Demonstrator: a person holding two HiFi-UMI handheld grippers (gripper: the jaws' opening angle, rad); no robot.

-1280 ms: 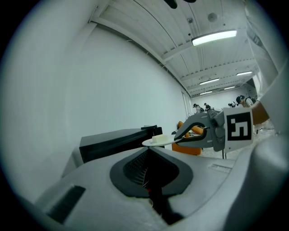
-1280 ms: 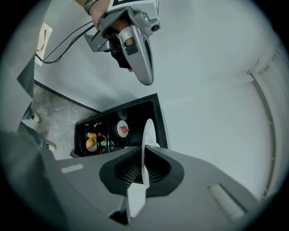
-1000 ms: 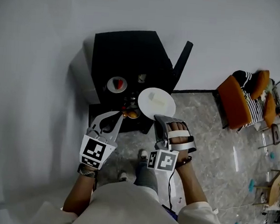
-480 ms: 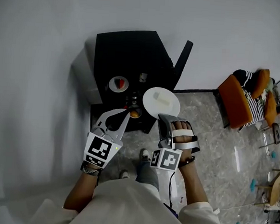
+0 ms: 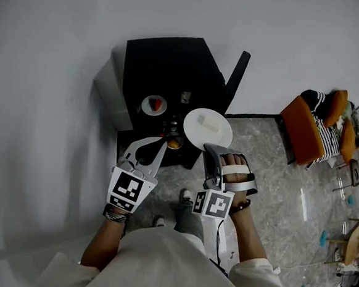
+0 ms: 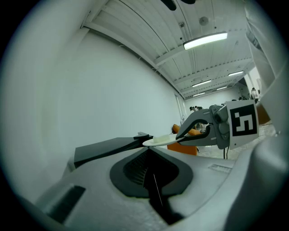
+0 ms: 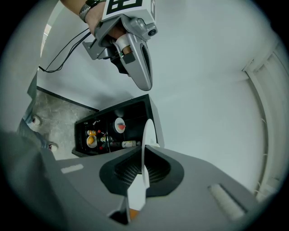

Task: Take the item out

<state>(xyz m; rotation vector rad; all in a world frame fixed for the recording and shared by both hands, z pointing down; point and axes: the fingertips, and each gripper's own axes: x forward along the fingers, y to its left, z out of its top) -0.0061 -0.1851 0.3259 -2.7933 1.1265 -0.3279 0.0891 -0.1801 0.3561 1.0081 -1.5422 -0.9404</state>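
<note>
A white plate (image 5: 208, 128) with a pale block (image 5: 210, 127) on it hangs level in front of the open black cabinet (image 5: 167, 64). My right gripper (image 5: 211, 152) is shut on the plate's near rim. The right gripper view shows that rim (image 7: 146, 140) edge-on between the jaws of the right gripper (image 7: 143, 158). My left gripper (image 5: 164, 146) hovers to the plate's left at the cabinet's lower shelf, shut and empty. In the left gripper view the plate (image 6: 159, 141) and the right gripper (image 6: 198, 133) show beyond my left gripper (image 6: 148, 152).
Inside the cabinet (image 7: 113, 128) are a small plate with a red piece (image 5: 153, 104), orange fruit (image 5: 174, 144) and a bottle (image 7: 128, 144). The cabinet door (image 5: 234, 76) stands open to the right. An orange chair with striped cloth (image 5: 314, 122) stands far right. The person's shoes (image 5: 185, 198) are below.
The plate in my right gripper has drifted slightly right, away from the cabinet's shelves. My left gripper has shifted a little right with it.
</note>
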